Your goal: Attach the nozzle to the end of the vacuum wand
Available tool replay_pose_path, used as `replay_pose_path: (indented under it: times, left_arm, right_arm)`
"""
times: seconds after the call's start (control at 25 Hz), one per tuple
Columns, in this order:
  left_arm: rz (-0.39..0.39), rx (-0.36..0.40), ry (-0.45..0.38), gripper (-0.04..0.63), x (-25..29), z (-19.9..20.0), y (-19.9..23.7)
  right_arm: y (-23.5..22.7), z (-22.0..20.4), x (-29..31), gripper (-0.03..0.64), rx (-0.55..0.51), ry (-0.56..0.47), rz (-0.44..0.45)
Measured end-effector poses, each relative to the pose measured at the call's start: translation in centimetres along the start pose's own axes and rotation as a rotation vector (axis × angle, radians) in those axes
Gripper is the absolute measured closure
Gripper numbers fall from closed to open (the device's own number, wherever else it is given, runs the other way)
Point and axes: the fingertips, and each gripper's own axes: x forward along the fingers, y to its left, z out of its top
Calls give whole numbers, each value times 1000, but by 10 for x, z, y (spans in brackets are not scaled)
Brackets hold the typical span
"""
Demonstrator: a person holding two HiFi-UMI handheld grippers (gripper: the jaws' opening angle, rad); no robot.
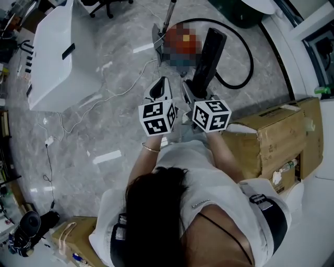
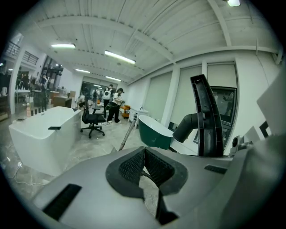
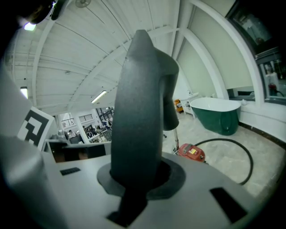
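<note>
My right gripper (image 1: 194,92) is shut on a long black vacuum nozzle (image 1: 209,55), which sticks out ahead of it over the floor. In the right gripper view the nozzle (image 3: 138,112) stands upright between the jaws and fills the middle of the picture. My left gripper (image 1: 160,86) is beside it, shut and holding nothing; its ribbed pads (image 2: 134,166) meet. The metal wand (image 1: 168,15) leans up from the red vacuum (image 3: 192,152) on the floor ahead, apart from the nozzle. The black hose (image 1: 245,62) loops to the right.
A white bathtub (image 1: 55,52) stands at the left and a green one (image 3: 219,114) far right. Cardboard boxes (image 1: 271,135) sit close on the right. White cables (image 1: 104,96) trail over the marble floor. People and an office chair (image 2: 91,120) are far off.
</note>
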Motion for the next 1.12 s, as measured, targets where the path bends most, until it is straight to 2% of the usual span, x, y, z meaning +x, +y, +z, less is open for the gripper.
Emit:
replay_pose_path:
  times: [0.4, 1.12]
  left_arm:
    - [28, -1, 27, 592, 46, 12, -3]
    - [57, 7, 46, 592, 114, 27, -11]
  right_arm:
    - [-39, 23, 28, 558, -6, 33, -5]
    - [-84, 62, 69, 558, -41, 29, 75]
